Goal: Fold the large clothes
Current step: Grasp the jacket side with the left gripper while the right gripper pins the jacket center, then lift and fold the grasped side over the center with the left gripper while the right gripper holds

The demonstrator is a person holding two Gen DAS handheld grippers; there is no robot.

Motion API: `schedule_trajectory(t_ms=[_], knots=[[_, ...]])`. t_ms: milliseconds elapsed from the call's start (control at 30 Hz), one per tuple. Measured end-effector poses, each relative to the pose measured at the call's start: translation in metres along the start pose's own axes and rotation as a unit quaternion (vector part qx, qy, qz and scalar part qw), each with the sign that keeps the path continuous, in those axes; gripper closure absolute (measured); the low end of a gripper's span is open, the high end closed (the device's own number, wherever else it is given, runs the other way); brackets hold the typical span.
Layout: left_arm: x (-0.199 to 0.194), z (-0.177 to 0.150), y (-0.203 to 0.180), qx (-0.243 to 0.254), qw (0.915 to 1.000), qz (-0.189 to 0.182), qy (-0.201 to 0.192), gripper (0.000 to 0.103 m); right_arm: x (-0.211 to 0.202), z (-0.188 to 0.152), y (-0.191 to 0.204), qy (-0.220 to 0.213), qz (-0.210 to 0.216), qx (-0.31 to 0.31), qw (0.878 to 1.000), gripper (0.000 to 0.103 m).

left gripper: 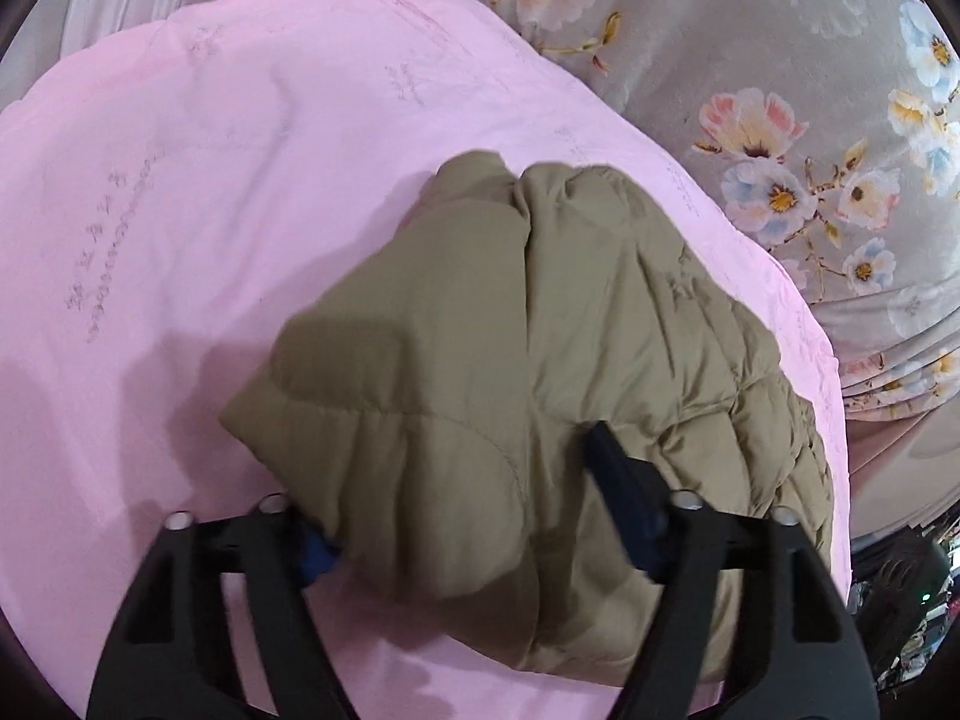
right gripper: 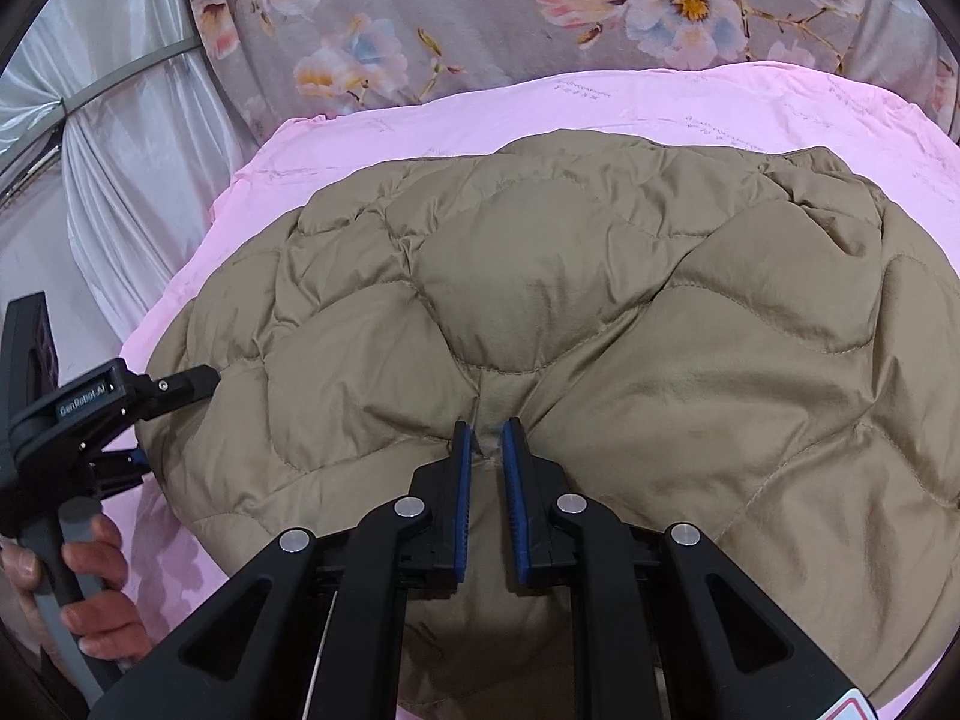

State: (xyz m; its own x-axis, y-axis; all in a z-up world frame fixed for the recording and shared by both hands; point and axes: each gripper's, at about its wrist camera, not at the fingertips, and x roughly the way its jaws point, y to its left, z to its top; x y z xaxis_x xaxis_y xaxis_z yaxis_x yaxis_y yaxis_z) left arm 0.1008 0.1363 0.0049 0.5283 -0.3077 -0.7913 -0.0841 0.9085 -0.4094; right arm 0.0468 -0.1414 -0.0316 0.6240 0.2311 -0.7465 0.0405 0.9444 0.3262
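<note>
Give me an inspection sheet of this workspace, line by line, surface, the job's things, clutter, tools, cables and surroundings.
Surface: pink sheet spread over a grey floral bedcover.
Job's things: tan quilted jacket lying bunched on the pink sheet.
Clutter: nothing seen.
Tools: right tool nearly closed, pinching a fold of the jacket at its near edge; left tool wide open with the jacket's edge between its fingers, one finger under the fabric, one on top.
Cables: nothing seen.
Surroundings: pale satin curtain beside the bed; dark cluttered corner in the left wrist view, too small to tell.
</note>
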Motion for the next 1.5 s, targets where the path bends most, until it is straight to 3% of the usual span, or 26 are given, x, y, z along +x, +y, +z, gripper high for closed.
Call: schedule_trajectory(t_ms=[100, 200, 400, 533, 667, 867, 1000, 1133, 1267, 1500], knots=[[-0.019, 0.006, -0.013, 0.029, 0.9993, -0.011, -0.020, 0.078, 0.002, -0.001, 0.000, 0.000, 0.000, 0.002, 1.000, 0.089], [-0.044, 0.009, -0.037, 0.067, 0.9959, -0.035, -0.049, 0.086, 0.002, -0.001, 0.000, 0.000, -0.001, 0.003, 1.000, 0.089], [-0.081, 0.001, -0.111, 0.162, 0.9799, -0.078, -0.086, 0.088, 0.002, 0.003, -0.002, 0.004, 0.002, 0.010, 1.000, 0.089], [-0.089, -0.006, -0.150, 0.208, 0.9697, -0.085, -0.096, 0.088, -0.026, 0.002, -0.009, 0.011, 0.013, 0.040, 0.999, 0.089], [-0.092, -0.012, -0.172, 0.231, 0.9643, -0.090, -0.092, 0.088, -0.049, -0.014, -0.012, 0.037, 0.034, 0.048, 0.998, 0.089], [-0.088, -0.025, -0.191, 0.254, 0.9583, -0.104, -0.081, 0.088, -0.031, -0.029, -0.008, 0.055, 0.043, 0.045, 0.997, 0.089], [-0.087, -0.046, -0.215, 0.291, 0.9469, -0.119, -0.068, 0.088, -0.026, -0.032, -0.019, 0.049, 0.074, 0.069, 0.994, 0.092], [-0.082, -0.071, -0.242, 0.331, 0.9328, -0.134, -0.052, 0.088, -0.048, -0.028, -0.041, 0.049, 0.096, 0.103, 0.989, 0.092], [-0.065, -0.098, -0.264, 0.361, 0.9212, -0.144, -0.022, 0.088, -0.089, -0.026, -0.070, 0.018, 0.047, 0.108, 0.993, 0.092], [-0.016, -0.137, -0.285, 0.383, 0.9128, -0.136, 0.039, 0.088, -0.140, -0.037, -0.125, -0.018, -0.044, 0.142, 0.989, 0.089]])
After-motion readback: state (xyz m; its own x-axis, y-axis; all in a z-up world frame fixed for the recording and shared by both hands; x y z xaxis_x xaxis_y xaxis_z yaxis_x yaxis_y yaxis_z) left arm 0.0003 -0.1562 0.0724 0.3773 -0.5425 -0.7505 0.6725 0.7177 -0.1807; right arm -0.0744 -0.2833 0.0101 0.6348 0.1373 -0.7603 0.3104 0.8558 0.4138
